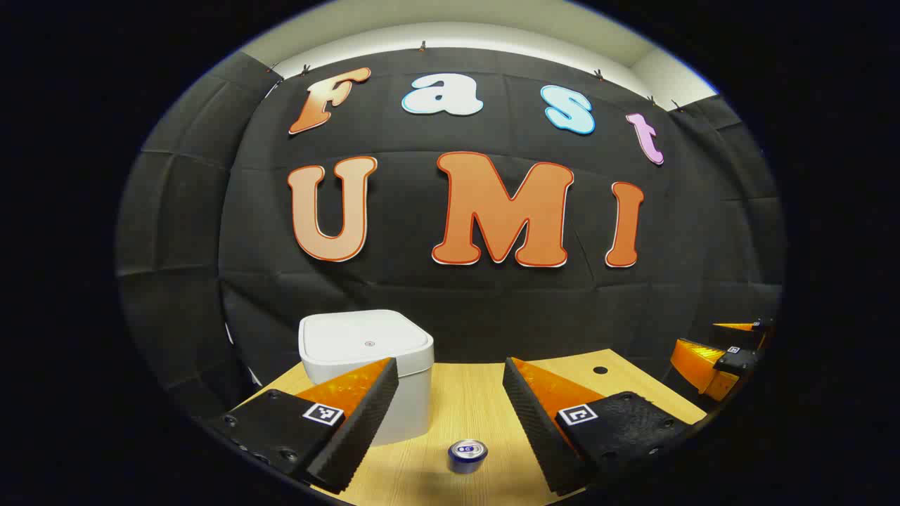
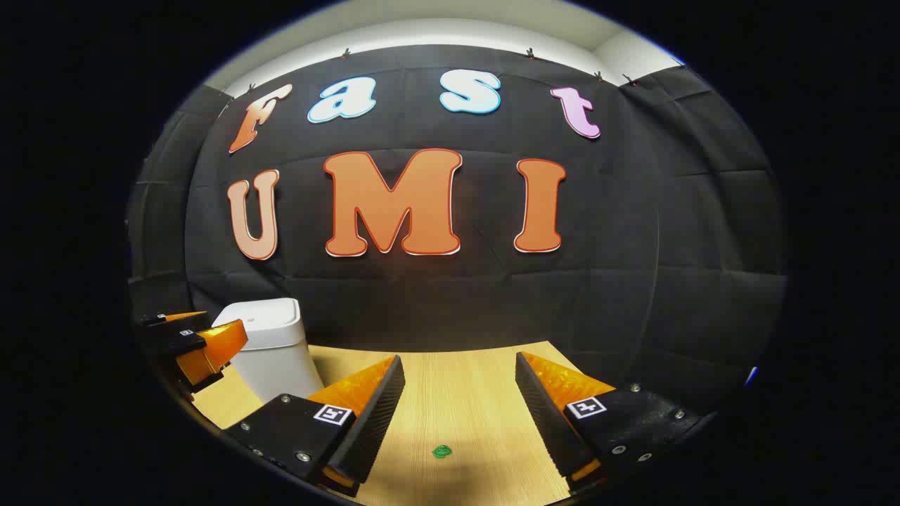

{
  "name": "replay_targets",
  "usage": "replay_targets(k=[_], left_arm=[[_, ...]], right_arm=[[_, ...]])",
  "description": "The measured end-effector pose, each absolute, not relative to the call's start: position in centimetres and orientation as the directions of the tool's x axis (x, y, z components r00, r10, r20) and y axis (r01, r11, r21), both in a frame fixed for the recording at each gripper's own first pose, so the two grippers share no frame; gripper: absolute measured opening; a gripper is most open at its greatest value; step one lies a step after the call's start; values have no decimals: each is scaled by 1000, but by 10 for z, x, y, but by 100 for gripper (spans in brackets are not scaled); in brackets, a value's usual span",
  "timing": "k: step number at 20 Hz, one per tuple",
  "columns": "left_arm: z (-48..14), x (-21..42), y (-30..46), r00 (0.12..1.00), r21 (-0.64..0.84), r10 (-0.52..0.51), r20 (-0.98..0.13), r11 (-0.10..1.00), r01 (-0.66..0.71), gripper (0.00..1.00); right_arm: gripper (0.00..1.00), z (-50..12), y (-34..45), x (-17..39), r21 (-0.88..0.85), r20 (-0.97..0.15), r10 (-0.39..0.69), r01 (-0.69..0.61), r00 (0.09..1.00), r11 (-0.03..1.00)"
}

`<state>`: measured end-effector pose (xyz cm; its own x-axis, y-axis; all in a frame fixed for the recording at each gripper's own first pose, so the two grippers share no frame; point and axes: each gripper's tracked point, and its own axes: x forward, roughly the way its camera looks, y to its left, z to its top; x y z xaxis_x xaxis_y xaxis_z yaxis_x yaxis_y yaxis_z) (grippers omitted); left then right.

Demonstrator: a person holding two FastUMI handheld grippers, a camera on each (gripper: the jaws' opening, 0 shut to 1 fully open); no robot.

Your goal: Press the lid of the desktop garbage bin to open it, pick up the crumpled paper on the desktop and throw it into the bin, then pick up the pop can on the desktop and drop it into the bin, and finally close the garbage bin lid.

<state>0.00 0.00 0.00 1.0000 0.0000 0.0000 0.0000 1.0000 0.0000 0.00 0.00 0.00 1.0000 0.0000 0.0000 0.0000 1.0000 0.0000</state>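
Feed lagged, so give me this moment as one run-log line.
bin: lid shut | pop can: upright on desktop | left tool: open, empty | right tool: open, empty

My left finger (image 1: pixel 355 414) hides the lower front corner of the white square lidded bin (image 1: pixel 365 365) at ten o'clock, and the small green scrap (image 2: pixel 442 452) on the wooden tabletop (image 2: pixel 457 393) at six o'clock is too small to identify.

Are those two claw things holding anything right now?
No, nothing is held. The left gripper and the right gripper are both open with nothing between their fingers; the pop can stands untouched on the table.
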Motion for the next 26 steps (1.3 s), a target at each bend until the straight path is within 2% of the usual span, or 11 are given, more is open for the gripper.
replay_targets(k=[17, 26], left_arm=[[3, 11, 5, 999, -8, 33, 4, 999, -33, 95], [4, 14, -2, 1000, -41, 7, -5, 999, -7, 95]], right_arm=[[95, 3, 11, 15, -10, 1, 43, -43, 999, 999], [95, 6, 9, 19, -19, 6, 38, -38, 999, 999]])
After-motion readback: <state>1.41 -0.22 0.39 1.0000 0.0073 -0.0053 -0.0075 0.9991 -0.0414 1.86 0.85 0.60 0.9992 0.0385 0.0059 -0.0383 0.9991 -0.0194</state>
